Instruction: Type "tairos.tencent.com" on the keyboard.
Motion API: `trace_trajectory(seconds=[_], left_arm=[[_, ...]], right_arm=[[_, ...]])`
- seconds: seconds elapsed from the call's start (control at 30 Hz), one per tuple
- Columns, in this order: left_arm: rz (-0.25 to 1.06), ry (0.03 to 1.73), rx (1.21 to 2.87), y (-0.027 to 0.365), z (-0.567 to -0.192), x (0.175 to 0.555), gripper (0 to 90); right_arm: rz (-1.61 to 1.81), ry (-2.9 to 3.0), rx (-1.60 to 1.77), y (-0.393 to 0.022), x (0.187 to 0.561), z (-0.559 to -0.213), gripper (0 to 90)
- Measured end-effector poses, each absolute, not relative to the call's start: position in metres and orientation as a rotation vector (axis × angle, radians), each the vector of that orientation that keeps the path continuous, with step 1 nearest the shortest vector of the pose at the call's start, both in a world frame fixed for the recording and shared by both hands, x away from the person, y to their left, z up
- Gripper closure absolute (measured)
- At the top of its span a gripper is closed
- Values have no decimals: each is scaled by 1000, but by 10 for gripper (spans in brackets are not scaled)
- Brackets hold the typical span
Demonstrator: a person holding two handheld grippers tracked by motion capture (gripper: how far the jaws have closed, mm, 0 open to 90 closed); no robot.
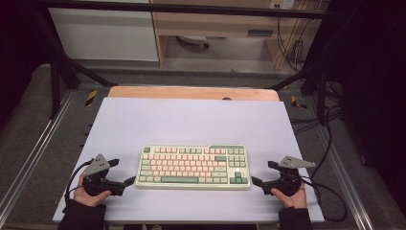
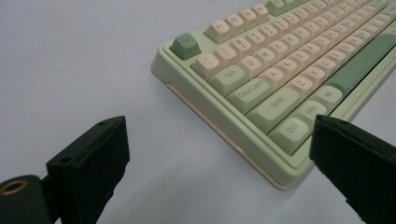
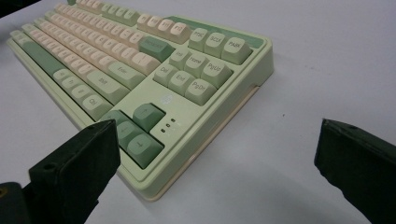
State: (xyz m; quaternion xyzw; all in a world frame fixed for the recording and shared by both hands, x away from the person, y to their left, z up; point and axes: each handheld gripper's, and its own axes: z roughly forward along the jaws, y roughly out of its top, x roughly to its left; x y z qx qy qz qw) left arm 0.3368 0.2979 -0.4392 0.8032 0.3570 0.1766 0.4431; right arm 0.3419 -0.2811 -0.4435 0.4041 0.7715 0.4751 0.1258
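Note:
A pale green keyboard (image 1: pixel 193 166) with cream and green keys lies flat on the white mat, near its front edge. My left gripper (image 1: pixel 123 171) rests on the mat just off the keyboard's left end, open, jaws pointing toward it. In the left gripper view the keyboard's left corner (image 2: pixel 280 70) sits ahead between the spread jaws of this gripper (image 2: pixel 219 140), untouched. My right gripper (image 1: pixel 262 173) rests off the keyboard's right end, open as well. In the right gripper view the arrow-key corner of the keyboard (image 3: pixel 140 60) lies before the left jaw of that gripper (image 3: pixel 215 144), with nothing held.
The white mat (image 1: pixel 191 120) covers a wooden table whose far edge (image 1: pixel 191 92) shows at the back. Black cables (image 1: pixel 330 191) trail off to the right of the mat. Dark frame bars (image 1: pixel 55 86) stand at the rear corners.

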Motion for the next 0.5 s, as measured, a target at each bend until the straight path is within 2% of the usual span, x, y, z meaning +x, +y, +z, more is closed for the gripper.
trace_trajectory(seconds=[0.5], left_arm=[[446, 876, 1993, 287, -430, 334, 55]], right_arm=[[1383, 2254, 1176, -281, 342, -443, 8]])
